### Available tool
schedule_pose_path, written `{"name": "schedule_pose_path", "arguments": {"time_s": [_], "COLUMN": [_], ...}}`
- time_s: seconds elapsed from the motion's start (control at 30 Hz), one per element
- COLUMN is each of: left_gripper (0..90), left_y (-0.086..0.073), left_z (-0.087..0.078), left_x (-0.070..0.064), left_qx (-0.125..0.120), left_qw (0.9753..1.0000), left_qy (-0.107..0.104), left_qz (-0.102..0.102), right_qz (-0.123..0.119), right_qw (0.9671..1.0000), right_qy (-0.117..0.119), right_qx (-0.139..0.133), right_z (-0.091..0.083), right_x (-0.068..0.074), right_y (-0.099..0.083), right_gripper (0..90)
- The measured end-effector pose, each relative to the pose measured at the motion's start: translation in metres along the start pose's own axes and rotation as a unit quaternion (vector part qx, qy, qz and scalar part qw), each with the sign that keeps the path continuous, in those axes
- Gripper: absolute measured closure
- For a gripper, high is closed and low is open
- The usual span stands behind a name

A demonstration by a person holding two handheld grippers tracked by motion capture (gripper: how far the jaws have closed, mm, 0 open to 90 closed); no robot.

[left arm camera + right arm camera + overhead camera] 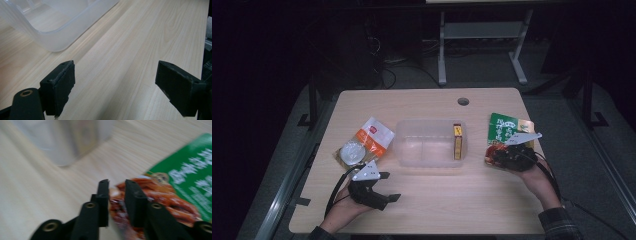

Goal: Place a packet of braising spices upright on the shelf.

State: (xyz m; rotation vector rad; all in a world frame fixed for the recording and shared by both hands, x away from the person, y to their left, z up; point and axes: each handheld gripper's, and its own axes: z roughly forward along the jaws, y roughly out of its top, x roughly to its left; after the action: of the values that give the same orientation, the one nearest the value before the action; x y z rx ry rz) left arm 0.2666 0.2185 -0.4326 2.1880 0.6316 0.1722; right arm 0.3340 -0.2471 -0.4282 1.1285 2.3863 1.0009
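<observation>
Surroundings: a dim room is seen, with a pale wooden table (427,205) lit in the middle and a metal frame on the floor beyond its far edge.
Table: a round cable hole (463,101) is cut near the far edge.
Clear plastic container (430,143): it is set at the middle of the table; a yellow and red carton (457,142) is stood on edge against its right wall.
Green food pouch (504,131): it is laid near the right edge of the table, just right of the container, its printed end with a picture of red food turned toward the near edge.
Right gripper (117,185): its jaws are nearly closed over the near corner of the pouch, with the printed film (120,210) drawn into the narrow gap between them; the pouch is judged to be gripped.
Left gripper (115,75): it is held spread wide and empty above bare wood, near the near-left corner of the container.
Orange and white packet (364,142): it is left lying toward the left edge, untouched.
Step in hand: the pouch is taken to be at the point of pick-up.
Next move: a firm pinch is called for, then a lift clear of the wood and a carry leftward over the container wall, where the pouch can be let go beside the carton.
</observation>
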Motion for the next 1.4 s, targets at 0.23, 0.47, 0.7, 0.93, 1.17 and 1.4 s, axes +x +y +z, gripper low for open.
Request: {"name": "schedule_pose_path", "arguments": {"time_s": [0.23, 0.47, 0.7, 0.93, 1.17, 1.4], "left_gripper": [15.7, 15.7, 15.9, 15.9, 15.9, 15.9], "left_y": [-0.002, -0.002, -0.003, -0.003, -0.004, -0.003], "left_z": [0.001, 0.002, 0.005, 0.004, 0.005, 0.005], "left_x": [0.000, -0.001, -0.001, 0.000, 0.000, 0.000], "left_qx": [0.003, 0.008, 0.018, 0.020, 0.024, 0.026], "left_qw": [1.0000, 0.9999, 0.9998, 0.9998, 0.9997, 0.9996], "left_qy": [-0.001, -0.005, -0.007, -0.007, -0.011, -0.013], "left_qz": [-0.002, -0.004, -0.001, 0.000, -0.002, -0.001], "right_qz": [0.036, 0.074, 0.076, 0.056, 0.033, 0.033], "right_qw": [0.9979, 0.9932, 0.9920, 0.9945, 0.9969, 0.9962], "right_qy": [-0.051, -0.083, -0.079, -0.053, -0.021, -0.059], "right_qx": [0.021, 0.035, 0.063, 0.070, 0.068, 0.055], "right_z": [-0.005, -0.011, -0.002, 0.004, 0.012, 0.013], "right_x": [-0.039, -0.067, -0.073, -0.062, -0.048, -0.057], "right_y": [-0.015, -0.035, -0.045, -0.039, -0.032, -0.017], "right_gripper": [89.8, 89.9, 90.0, 90.0, 90.0, 90.0]}}
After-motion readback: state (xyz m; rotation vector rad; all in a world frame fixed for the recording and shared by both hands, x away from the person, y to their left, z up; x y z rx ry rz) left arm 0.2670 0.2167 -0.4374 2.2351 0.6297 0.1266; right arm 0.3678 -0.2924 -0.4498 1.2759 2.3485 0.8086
